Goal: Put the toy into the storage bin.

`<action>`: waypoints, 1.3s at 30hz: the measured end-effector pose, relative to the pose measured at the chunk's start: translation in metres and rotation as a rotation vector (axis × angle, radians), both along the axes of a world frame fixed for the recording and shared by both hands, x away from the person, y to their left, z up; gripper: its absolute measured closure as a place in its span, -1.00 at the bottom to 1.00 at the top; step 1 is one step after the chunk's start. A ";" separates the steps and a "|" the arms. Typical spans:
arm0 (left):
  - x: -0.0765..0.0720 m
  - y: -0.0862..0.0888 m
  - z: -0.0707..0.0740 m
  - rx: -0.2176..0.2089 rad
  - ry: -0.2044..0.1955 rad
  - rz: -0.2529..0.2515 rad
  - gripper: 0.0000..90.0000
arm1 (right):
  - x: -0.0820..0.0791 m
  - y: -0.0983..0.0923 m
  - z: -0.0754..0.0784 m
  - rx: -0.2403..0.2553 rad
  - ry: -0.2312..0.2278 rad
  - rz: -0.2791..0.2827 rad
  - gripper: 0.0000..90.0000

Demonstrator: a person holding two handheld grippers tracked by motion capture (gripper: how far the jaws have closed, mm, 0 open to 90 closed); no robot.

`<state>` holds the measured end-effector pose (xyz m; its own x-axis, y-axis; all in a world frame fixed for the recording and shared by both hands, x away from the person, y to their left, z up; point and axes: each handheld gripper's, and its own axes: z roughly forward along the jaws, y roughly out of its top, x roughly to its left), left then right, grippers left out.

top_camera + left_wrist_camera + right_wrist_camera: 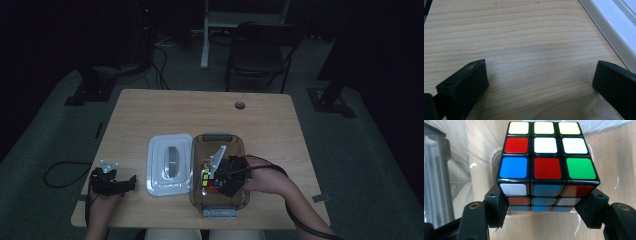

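Note:
A scrambled puzzle cube (pixel 547 160) with coloured stickers sits between the jaws of my right gripper (pixel 546 206), which is shut on its lower sides. In the high view the cube (pixel 210 180) and right gripper (pixel 226 177) are inside a clear plastic box (pixel 218 138) at the table's front middle. The white box lid (pixel 170 164) lies flat just left of the box. At the table's front left, my left gripper (pixel 131 181) rests low over bare wood, its jaws wide apart with nothing between them (pixel 540 80). The lid's white rim (pixel 609 25) shows at that view's upper right.
The wooden table (pixel 200 110) has a round cable hole (pixel 240 105) near its back edge. A black chair (pixel 262 50) and stand bases stand on the dark floor behind. Cables trail from both grippers off the front edge.

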<state>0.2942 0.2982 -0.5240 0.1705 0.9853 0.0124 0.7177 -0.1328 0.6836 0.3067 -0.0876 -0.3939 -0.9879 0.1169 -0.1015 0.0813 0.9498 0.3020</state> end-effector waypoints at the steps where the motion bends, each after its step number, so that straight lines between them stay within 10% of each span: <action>1: 0.000 0.000 0.000 0.000 0.000 0.000 -0.99 | 0.000 0.002 -0.001 -0.007 0.002 0.005 -0.25; 13: 0.000 0.000 0.000 0.000 0.000 0.000 -0.99 | 0.000 0.020 -0.022 -0.187 0.040 0.044 -0.25; 39: 0.000 0.000 0.000 0.000 0.000 0.000 -0.99 | 0.003 0.035 -0.040 -0.321 0.061 0.061 -0.25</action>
<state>0.2942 0.2982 -0.5240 0.1708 0.9852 0.0122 0.7177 -0.1328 0.6836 0.3097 -0.0525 -0.4335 -0.9975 0.0289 -0.0644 0.0301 0.9994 -0.0168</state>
